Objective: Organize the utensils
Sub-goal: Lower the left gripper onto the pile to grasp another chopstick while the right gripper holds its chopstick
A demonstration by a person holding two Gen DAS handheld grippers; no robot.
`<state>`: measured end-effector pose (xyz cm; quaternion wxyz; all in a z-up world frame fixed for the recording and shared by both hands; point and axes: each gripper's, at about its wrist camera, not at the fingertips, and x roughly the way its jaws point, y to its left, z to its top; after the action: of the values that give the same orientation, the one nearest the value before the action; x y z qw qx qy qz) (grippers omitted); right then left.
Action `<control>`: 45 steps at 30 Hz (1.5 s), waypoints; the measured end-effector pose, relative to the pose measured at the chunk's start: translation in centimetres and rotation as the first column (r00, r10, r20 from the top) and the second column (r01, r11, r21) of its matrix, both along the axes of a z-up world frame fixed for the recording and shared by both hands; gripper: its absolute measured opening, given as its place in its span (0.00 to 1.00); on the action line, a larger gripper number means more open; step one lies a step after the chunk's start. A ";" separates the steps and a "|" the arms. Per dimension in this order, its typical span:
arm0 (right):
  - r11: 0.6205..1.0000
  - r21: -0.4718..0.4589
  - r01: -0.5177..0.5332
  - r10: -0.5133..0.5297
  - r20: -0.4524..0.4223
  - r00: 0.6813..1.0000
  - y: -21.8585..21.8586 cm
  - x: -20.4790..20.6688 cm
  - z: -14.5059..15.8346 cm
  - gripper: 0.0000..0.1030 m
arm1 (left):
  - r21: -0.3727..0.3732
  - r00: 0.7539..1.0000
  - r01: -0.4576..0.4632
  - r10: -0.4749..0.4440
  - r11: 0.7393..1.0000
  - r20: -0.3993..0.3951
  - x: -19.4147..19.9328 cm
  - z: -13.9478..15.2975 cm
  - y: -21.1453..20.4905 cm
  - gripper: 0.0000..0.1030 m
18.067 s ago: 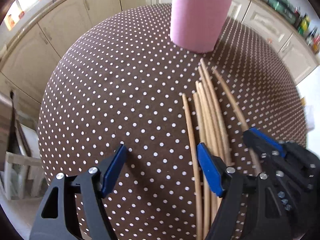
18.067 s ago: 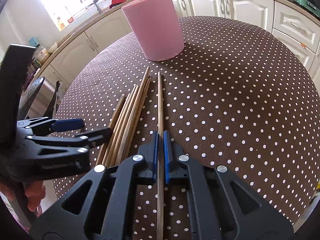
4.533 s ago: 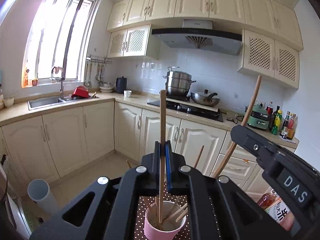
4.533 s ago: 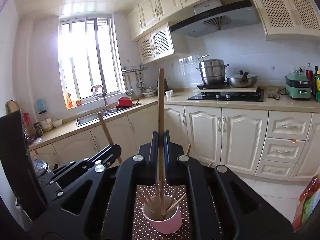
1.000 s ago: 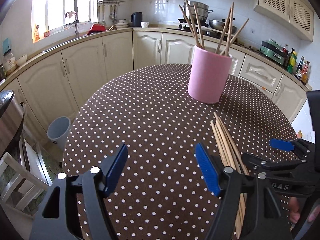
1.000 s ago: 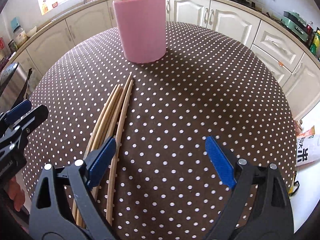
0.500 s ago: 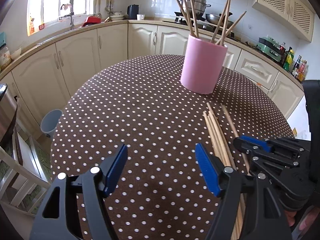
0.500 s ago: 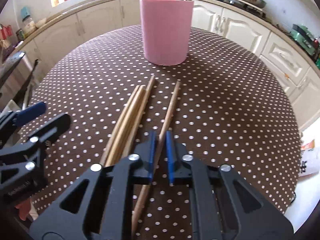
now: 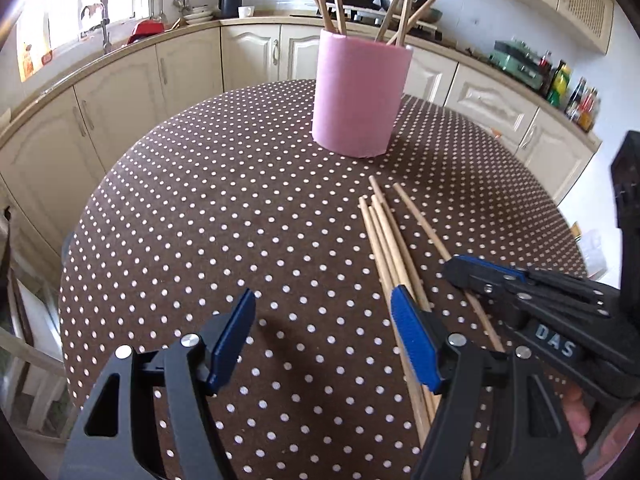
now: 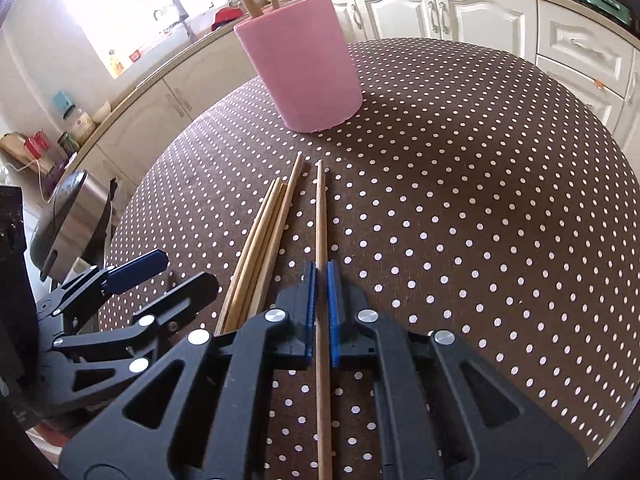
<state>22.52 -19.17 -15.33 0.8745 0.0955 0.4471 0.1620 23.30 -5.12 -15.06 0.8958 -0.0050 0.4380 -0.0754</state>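
One chopstick is clamped between the closed fingers of the right gripper, its tip pointing at the pink holder; the loose bundle lies just left of it on the table. The left gripper hangs wide and empty short of the holder, bare cloth beneath. The holder's upright sticks are cut off at the top edge.

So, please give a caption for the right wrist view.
Right gripper shut on one wooden chopstick, before the pink cylindrical holder.
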 end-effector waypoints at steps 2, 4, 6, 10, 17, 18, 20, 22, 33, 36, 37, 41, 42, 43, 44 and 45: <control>1.000 0.010 0.007 -0.007 0.006 1.000 -0.2 -0.1 -0.1 0.06 | 0.035 1.000 -0.007 0.008 0.999 -0.016 0.6 -0.2 -0.4 0.67; 0.999 0.037 0.016 -0.016 0.010 1.000 -1.0 -0.4 -0.2 0.06 | 0.045 1.000 -0.006 0.007 0.999 -0.024 1.2 -0.2 -1.0 0.67; 0.997 0.069 0.016 -0.017 0.009 1.000 -1.5 -0.6 -0.3 0.06 | 0.050 1.000 -0.003 0.005 0.999 -0.022 1.4 -0.1 -1.3 0.67; 0.991 0.132 0.002 -0.001 -0.003 1.000 -2.6 -0.2 -0.7 0.06 | 0.096 0.999 -0.004 0.008 0.995 -0.042 2.0 -0.3 -2.1 0.67; 0.983 0.181 -0.011 0.013 -0.011 1.000 -4.0 0.1 -0.7 0.06 | 0.119 0.999 0.008 -0.004 0.993 -0.039 1.9 0.0 -2.5 0.67; 0.980 0.200 -0.010 0.013 -0.015 1.000 -4.2 0.1 -0.8 0.06 | 0.127 0.999 0.018 -0.015 0.992 -0.032 1.8 0.0 -2.6 0.67; 0.974 0.227 -0.009 0.014 -0.022 1.000 -4.8 0.1 -1.0 0.06 | 0.139 0.999 0.022 -0.018 0.990 -0.030 1.4 -0.1 -2.7 0.67; 0.973 0.231 -0.009 0.015 -0.023 1.000 -5.3 0.1 -0.9 0.06 | 0.131 0.999 0.017 -0.012 0.991 -0.040 1.2 0.0 -2.8 0.67; 0.970 0.244 -0.006 0.013 -0.026 1.000 -5.6 0.2 -0.8 0.06 | 0.097 0.997 0.064 -0.059 0.993 -0.052 1.5 1.3 -3.7 0.67; 0.970 0.244 -0.004 0.011 -0.026 1.000 -5.5 0.1 -0.7 0.06 | 0.128 0.997 0.052 -0.044 0.990 -0.064 2.1 1.1 -3.9 0.69; 0.970 0.242 -0.004 0.010 -0.026 1.000 -5.4 0.1 -0.7 0.06 | 0.143 0.997 0.048 -0.039 0.989 -0.067 2.3 1.1 -4.0 0.69; 0.970 0.242 -0.001 0.008 -0.026 1.000 -5.2 0.0 -0.6 0.06 | 0.131 0.996 0.038 -0.027 0.991 -0.086 2.7 1.0 -3.3 0.69; 0.971 0.241 -0.001 0.007 -0.026 1.000 -5.1 -0.1 -0.6 0.06 | 0.129 0.995 0.033 -0.021 0.991 -0.098 2.9 0.9 -3.3 0.69; 0.971 0.239 -0.002 0.008 -0.026 1.000 -5.1 -0.1 -0.5 0.06 | 0.141 0.993 0.030 -0.014 0.990 -0.114 3.3 0.7 -3.1 0.70; 0.971 0.241 -0.002 0.008 -0.026 1.000 -5.1 -0.1 -0.6 0.06 | 0.142 0.994 0.018 -0.002 0.990 -0.111 3.5 0.7 -3.0 0.72; 0.970 0.242 -0.001 0.008 -0.027 1.000 -5.1 -0.1 -0.6 0.06 | 0.141 0.994 0.009 0.006 0.990 -0.112 3.8 0.7 -2.8 0.72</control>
<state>22.45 -24.25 -15.90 0.8497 0.2025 0.4362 0.2160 27.13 -7.97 -14.37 0.8679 0.0547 0.4918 -0.0444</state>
